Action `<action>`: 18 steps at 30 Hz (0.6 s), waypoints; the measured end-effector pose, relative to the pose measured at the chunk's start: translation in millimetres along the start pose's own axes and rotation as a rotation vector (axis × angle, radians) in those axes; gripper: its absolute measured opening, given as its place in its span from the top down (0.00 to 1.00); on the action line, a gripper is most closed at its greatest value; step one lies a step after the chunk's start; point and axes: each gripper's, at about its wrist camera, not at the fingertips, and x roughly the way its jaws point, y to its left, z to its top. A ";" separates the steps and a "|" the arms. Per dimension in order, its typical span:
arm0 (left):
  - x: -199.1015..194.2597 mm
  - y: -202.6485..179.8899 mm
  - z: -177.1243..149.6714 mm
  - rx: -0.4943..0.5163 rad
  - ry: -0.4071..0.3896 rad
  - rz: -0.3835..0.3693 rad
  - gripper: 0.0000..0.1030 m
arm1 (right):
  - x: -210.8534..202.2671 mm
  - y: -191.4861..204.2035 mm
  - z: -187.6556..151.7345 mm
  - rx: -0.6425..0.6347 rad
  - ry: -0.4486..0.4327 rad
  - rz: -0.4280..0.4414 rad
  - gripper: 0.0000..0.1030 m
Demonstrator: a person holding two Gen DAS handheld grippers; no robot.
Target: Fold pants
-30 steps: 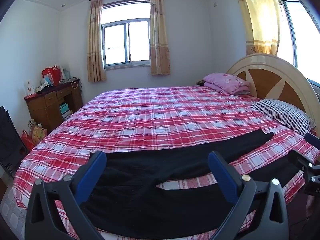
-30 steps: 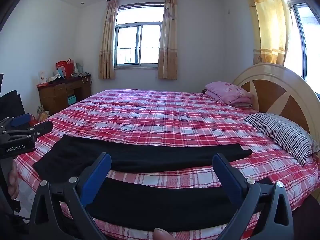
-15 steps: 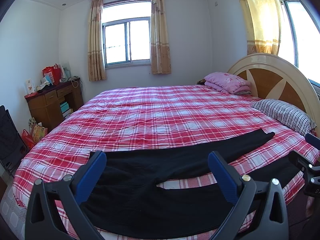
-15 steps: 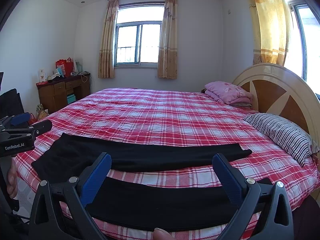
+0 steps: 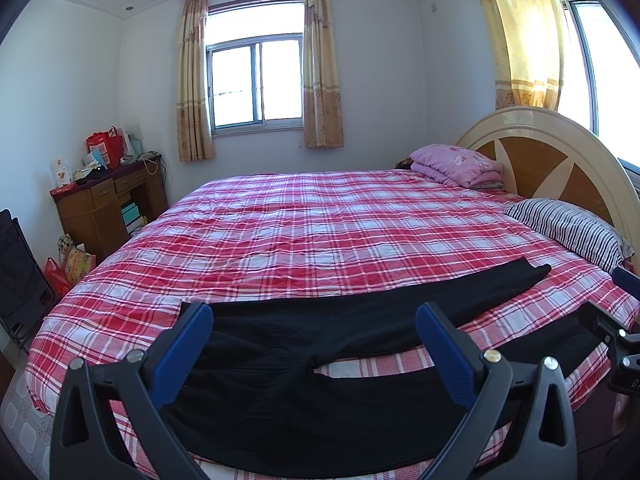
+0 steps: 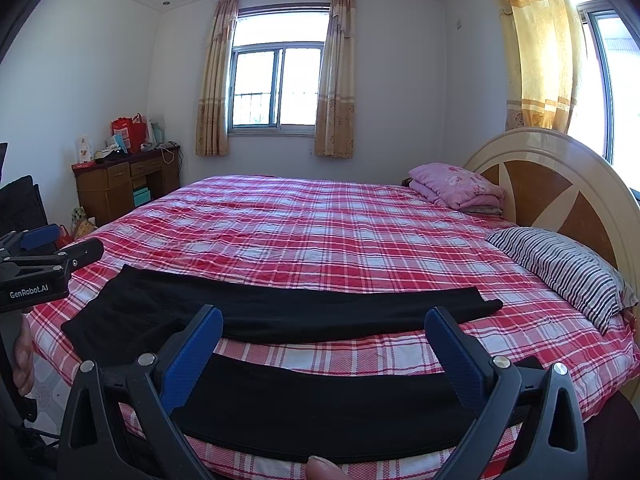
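- Pants [image 5: 304,364], black, lie spread flat along the near edge of the bed [image 5: 320,232], waist to the left, both legs running right and parted by a strip of checked cover.
- Nothing is folded yet, as far as I can judge: the legs still need laying one over the other, then the length doubling up.
- Left tool [image 5: 314,344] hangs above the waist and crotch, its blue fingers spread wide, gripping nothing.
- Right tool [image 6: 324,348] hangs over the near leg, likewise spread and empty.
- Near leg's cuff is hidden behind the right tool, so whether it hangs off the bed edge I cannot say.
- Striped pillow [image 6: 568,272] sits close to the far leg's cuff; the pink quilt [image 5: 456,162] by the headboard [image 6: 560,184] and the cluttered wooden desk [image 5: 108,200] stand well apart, so little blocks the fold.
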 end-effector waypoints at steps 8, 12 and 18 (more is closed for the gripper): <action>1.4 3.5 -0.3 -0.001 0.005 0.001 0.00 | 0.9 1.7 0.1 -0.004 0.004 -0.001 0.01; 1.7 5.2 -0.8 -0.002 0.005 0.001 0.00 | 1.7 2.7 0.2 -0.006 0.006 -0.002 0.01; 2.9 6.9 -1.1 -0.003 0.007 0.001 0.00 | 2.0 2.3 0.2 -0.005 0.008 -0.003 0.01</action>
